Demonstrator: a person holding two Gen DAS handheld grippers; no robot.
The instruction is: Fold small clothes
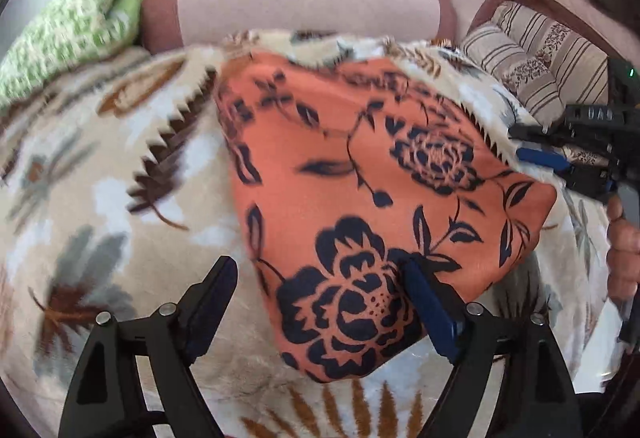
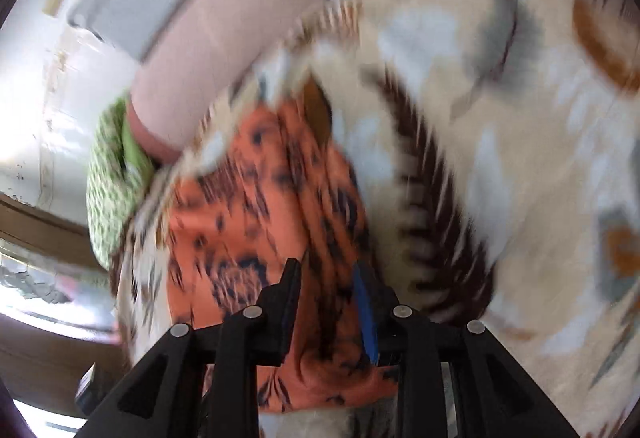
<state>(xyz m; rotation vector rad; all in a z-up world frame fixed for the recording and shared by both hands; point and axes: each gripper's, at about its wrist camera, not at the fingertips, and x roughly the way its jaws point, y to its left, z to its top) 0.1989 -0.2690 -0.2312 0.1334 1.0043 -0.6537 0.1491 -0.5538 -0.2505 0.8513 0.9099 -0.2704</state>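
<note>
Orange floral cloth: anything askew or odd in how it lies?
Slightly. The orange floral cloth lies skewed on the patterned blanket, corners pointing diagonally, its near edge bulging rather than flat. No tear or stain shows. The right wrist view is too blurred to judge more.

Orange garment: thin woven cloth, matt, smooth, printed with dark navy flowers. Blanket beneath it: plush fleece, soft nap, faint sheen, leaf pattern. Green item at the blanket's far left edge: coarse knitted or crocheted textile. Striped cushion at the far right edge: woven upholstery cloth, matt. Left gripper: matt black plastic fingers, blue pads, bright metal pins.
</note>
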